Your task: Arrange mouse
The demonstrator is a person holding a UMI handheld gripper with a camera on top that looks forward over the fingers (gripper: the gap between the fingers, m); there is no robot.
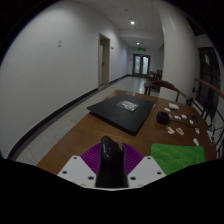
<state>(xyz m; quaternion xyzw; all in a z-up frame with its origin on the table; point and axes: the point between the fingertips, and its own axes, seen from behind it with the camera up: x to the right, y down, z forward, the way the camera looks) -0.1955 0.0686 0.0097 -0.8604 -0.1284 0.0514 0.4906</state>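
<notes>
While the claw [111,165] grips the black mouse [110,158] between its purple pads, a wooden table [85,135] extends ahead carrying a closed laptop [123,110]; a white-walled corridor [125,60] lies beyond.

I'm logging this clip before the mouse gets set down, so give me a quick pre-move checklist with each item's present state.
1. Mouse held: ok, the black mouse sits between the purple pads and both fingers appear to press on it.
2. Gripper over the wooden table: ok, it is above the near edge.
3. Bare table ahead of the fingers: ok, open wood lies between them and the closed laptop.
4. Green cloth clear of the mouse: ok, it lies to the side, apart.
5. Small white items beyond the laptop: ok, far from the fingers.
6. Mouse cable or underside: cannot tell, hidden.
</notes>
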